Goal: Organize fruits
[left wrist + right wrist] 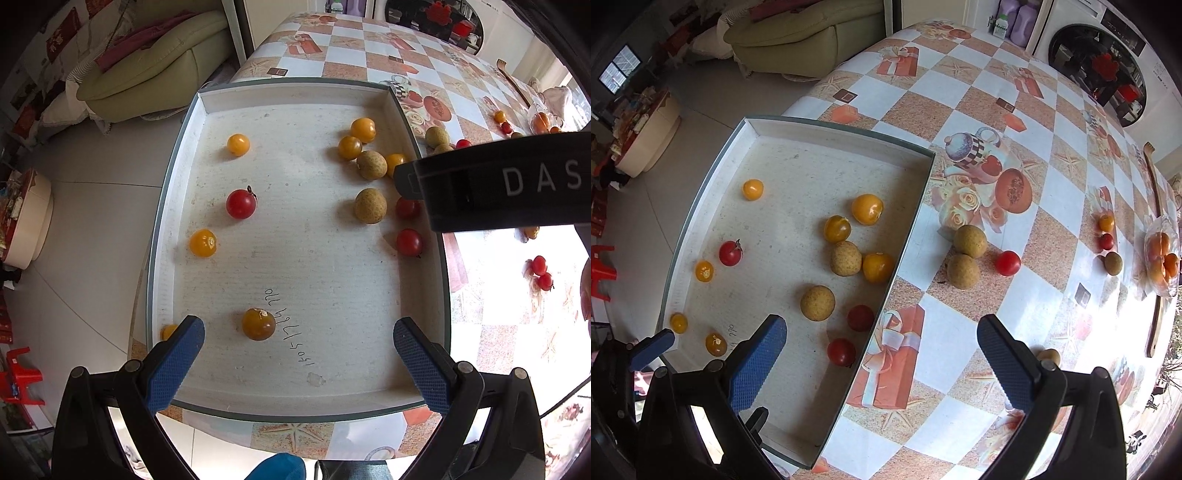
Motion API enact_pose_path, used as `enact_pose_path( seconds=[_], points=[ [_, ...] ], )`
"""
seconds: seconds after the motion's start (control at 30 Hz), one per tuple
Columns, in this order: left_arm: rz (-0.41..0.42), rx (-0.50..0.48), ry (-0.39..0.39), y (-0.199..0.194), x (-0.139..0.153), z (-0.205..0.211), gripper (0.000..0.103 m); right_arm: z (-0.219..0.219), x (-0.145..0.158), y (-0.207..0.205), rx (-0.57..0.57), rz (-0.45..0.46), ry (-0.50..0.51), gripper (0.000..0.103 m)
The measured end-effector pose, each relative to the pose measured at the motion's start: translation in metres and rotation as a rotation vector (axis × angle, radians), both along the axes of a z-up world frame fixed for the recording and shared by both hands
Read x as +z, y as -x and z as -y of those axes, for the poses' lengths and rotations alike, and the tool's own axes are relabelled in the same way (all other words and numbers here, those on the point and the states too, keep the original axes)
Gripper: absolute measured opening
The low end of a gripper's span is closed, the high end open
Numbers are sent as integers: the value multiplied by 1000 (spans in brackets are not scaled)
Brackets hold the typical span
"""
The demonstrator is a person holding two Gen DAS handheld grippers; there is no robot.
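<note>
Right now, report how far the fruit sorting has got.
Partly done. The white tray already holds a mix: yellow cherry tomatoes, red ones and two brown longans. Nothing is in hand: the right tool and left tool are both open and empty. Left on the tablecloth: two longans, a red cherry tomato, and three small fruits farther off.

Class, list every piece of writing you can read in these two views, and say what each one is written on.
"DAS" – white capitals on the black body of the other gripper, cut off by the picture's edge.
Handwritten digits in black ink on the floor of the shallow white cardboard tray, upside down at; roughly "1505-1794-770", not surely legible.
Label on the white bottle beside the white front-loading washing machine: too small to read.
</note>
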State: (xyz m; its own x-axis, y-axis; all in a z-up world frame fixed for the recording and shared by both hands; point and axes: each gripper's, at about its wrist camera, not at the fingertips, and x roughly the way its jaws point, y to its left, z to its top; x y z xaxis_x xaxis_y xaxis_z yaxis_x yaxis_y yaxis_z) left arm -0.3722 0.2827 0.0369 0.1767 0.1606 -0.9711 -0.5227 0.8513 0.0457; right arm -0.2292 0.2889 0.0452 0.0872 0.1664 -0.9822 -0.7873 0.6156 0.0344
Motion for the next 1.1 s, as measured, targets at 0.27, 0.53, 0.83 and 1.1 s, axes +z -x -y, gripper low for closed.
enact_pose_path(
  seconds=[0.27,0.53,0.83,1.1],
  points=[
    [-5,-6,-6,0,0,2,103,-1,-2,1,4,-3,6,103],
    [-7,-10,-6,-2,-1,1,103,-4,-2,3,4,-5,8,103],
    [-9,-19,-1,-5,-2,3,103,-4,-3,3,6,-6,10,103],
    [-11,-31,-2,-6,-3,5,103,-4,-4,2,8,-1,13,103]
  ],
)
